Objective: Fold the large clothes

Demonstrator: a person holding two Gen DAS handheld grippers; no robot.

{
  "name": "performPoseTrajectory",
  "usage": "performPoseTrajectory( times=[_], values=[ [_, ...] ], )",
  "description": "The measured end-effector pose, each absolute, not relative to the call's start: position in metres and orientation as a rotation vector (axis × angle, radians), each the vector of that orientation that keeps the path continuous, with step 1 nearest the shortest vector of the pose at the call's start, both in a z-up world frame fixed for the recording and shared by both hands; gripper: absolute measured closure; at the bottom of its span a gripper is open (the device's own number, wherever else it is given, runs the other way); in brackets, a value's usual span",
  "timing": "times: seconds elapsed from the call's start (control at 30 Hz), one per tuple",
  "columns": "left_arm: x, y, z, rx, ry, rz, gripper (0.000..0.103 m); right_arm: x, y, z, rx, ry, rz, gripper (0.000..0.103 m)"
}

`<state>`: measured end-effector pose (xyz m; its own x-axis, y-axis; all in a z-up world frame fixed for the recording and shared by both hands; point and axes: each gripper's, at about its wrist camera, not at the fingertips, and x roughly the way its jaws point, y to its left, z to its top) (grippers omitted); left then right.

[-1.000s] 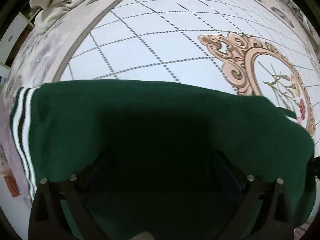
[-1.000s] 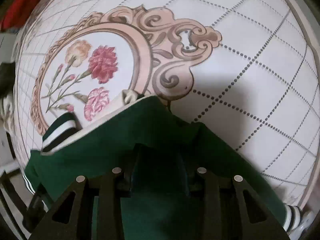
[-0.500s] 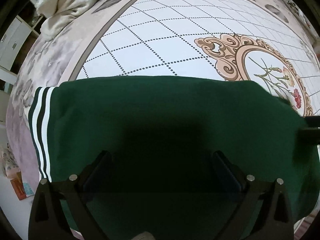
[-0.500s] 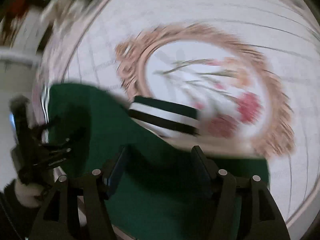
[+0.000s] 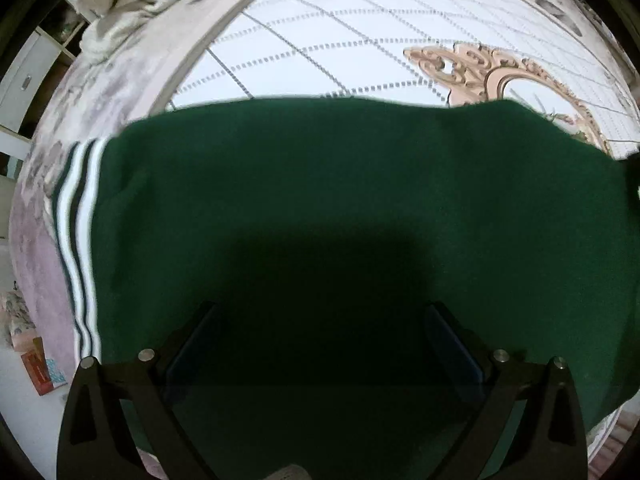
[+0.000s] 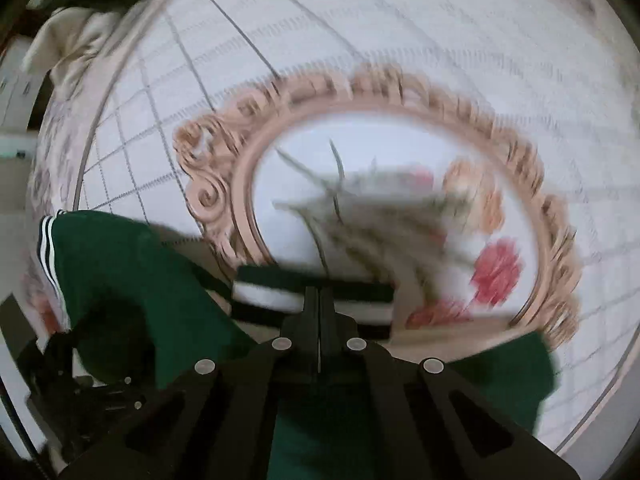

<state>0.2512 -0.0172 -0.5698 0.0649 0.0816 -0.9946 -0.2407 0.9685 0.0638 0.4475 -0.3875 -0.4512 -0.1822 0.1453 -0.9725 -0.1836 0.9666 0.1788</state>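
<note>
- A big bed cover (image 5: 360,40) is seen under everything; it is white with dotted lines crossing it, and a pink curly ring (image 6: 248,152) with flowers inside is printed on it; this ring is used as the landmark here.
- A green top (image 5: 320,184) is spread flat on the cover, just beside the ring; in the left wrist view its far right corner is laid over the ring's edge; a band of white and dark stripes (image 5: 76,240) is seen along the end of the top farthest from the ring.
- A heap of cream cloth (image 5: 128,12) is seen well apart from the ring, at the far edge of the bed.
- A striped cuff (image 6: 312,296) of the green top is seen lying on the lower edge of the ring, partly inside it; the right wrist view is blurred.
- The left gripper (image 5: 320,340) is held over the green top, away from the ring; its jaws are wide apart and nothing is pinched.
- The right gripper (image 6: 319,300) is seen at the ring's lower edge, right at the striped cuff; its jaws have just been closing and are now pressed together; whether any cloth is caught cannot be told.
</note>
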Motion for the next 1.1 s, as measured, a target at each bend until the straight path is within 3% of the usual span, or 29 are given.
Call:
performPoseTrajectory(
  times=[0.07, 0.13, 0.17, 0.2, 0.23, 0.4, 0.6, 0.63, 0.67, 0.7, 0.77, 0.93, 1.1],
  values=[
    [0.252, -0.019, -0.559, -0.133, 1.465, 0.236, 0.000, 0.441, -0.413, -0.427, 0.070, 1.696, 0.263, 0.101],
    [0.256, -0.025, -0.549, -0.132, 1.444, 0.224, 0.000, 0.431, -0.445, -0.399, 0.137, 1.627, 0.204, 0.077],
    [0.260, -0.031, -0.544, -0.134, 1.432, 0.211, 0.000, 0.423, -0.467, -0.383, 0.155, 1.584, 0.145, 0.045],
    [0.264, -0.036, -0.542, -0.137, 1.426, 0.199, 0.000, 0.411, -0.497, -0.369, 0.179, 1.533, 0.065, 0.022],
    [0.271, -0.044, -0.541, -0.138, 1.421, 0.185, 0.000, 0.402, -0.521, -0.362, 0.206, 1.509, 0.011, 0.019],
    [0.324, -0.082, -0.569, -0.014, 1.420, 0.195, 0.000, 0.376, -0.604, -0.393, 0.443, 1.520, -0.113, 0.019],
    [0.346, -0.071, -0.595, -0.039, 1.459, 0.209, 0.000, 0.402, -0.598, -0.461, 0.542, 1.561, 0.053, 0.020],
    [0.345, -0.072, -0.594, -0.036, 1.457, 0.209, 0.000, 0.405, -0.592, -0.468, 0.526, 1.576, 0.086, 0.026],
    [0.344, -0.073, -0.594, -0.029, 1.453, 0.210, 0.000, 0.407, -0.582, -0.470, 0.497, 1.564, 0.106, 0.067],
    [0.344, -0.075, -0.593, -0.021, 1.447, 0.211, 0.000, 0.407, -0.575, -0.468, 0.425, 1.550, 0.106, 0.084],
    [0.344, -0.075, -0.594, -0.021, 1.446, 0.212, 0.000, 0.402, -0.570, -0.454, 0.412, 1.518, 0.078, 0.089],
    [0.344, -0.066, -0.590, -0.021, 1.464, 0.210, 0.000, 0.392, -0.583, -0.407, 0.448, 1.375, -0.048, 0.091],
    [0.326, -0.072, -0.562, 0.025, 1.430, 0.219, 0.000, 0.408, -0.592, -0.445, 0.401, 1.471, -0.150, 0.088]
  ],
)
